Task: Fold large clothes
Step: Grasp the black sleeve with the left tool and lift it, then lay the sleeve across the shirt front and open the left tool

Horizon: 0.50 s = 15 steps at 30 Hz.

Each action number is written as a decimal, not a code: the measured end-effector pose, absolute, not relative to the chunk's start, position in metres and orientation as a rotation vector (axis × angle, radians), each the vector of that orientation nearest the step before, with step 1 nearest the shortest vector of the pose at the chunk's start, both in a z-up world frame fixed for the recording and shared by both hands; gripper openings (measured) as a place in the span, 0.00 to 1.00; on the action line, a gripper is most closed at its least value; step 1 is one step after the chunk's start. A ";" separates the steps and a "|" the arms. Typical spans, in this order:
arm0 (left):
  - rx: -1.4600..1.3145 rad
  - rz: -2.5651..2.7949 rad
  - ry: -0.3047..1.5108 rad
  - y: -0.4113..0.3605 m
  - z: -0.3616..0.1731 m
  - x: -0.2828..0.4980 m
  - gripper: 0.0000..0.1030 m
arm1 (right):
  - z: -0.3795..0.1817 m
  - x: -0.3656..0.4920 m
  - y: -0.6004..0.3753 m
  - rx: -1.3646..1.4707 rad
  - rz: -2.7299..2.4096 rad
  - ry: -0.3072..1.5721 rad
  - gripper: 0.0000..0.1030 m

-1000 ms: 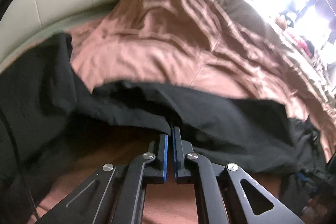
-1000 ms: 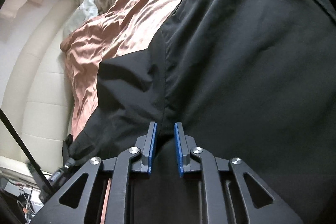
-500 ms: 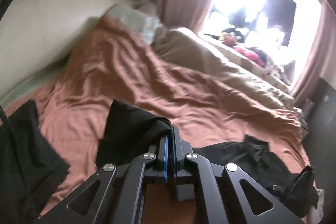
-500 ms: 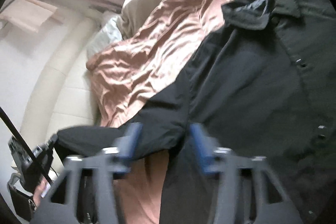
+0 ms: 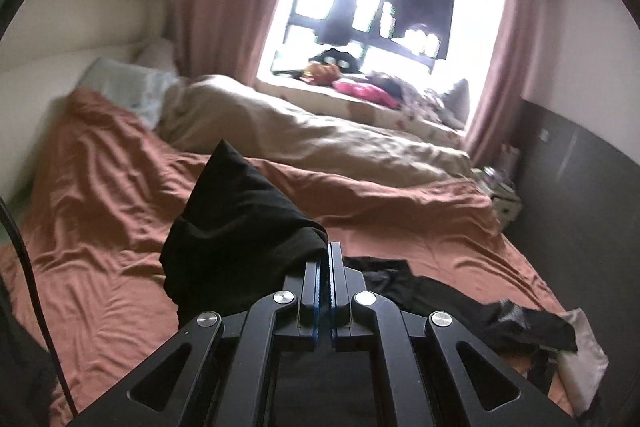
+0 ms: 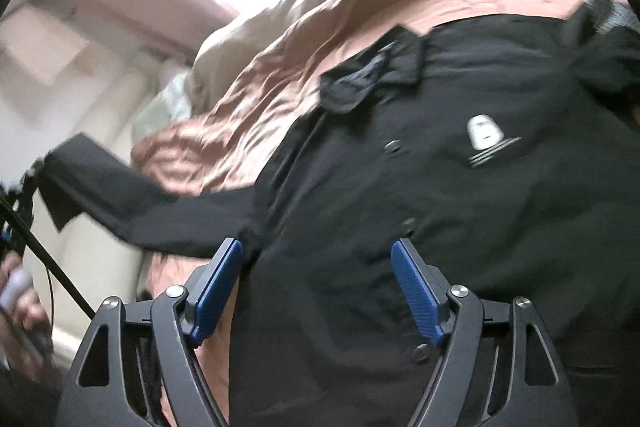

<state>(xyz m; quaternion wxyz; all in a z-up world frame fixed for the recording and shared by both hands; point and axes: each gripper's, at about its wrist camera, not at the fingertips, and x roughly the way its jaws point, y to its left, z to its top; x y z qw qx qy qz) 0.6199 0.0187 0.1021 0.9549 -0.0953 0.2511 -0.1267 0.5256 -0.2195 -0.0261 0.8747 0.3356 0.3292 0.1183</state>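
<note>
While the sleeve [image 5: 236,227] of the black shirt [image 6: 440,187] is pinched between the pressed-together jaws of the left gripper [image 5: 325,259], it has been raised clear of the rust-brown bedcover [image 5: 100,211]; one second ago the same cloth was held low against the bed. The right gripper [image 6: 316,255], nearly closed at the shirt's side seam one second ago, is now seen with its jaws spread wide and nothing held between them, above the buttoned front. The shirt body is laid flat on the bedcover, collar [image 6: 372,71] toward the beige duvet [image 5: 320,143]. The sleeve is judged ready to be carried across the front; the fold is not yet made.
</note>
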 end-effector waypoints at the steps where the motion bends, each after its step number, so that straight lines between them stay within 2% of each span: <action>1: -0.190 -0.274 0.515 0.011 0.100 0.621 0.02 | -0.025 0.525 -0.226 0.727 0.236 0.671 0.74; 15: -0.147 -0.501 0.611 -0.118 0.050 0.656 0.02 | -0.036 0.507 -0.294 0.822 0.130 0.670 0.74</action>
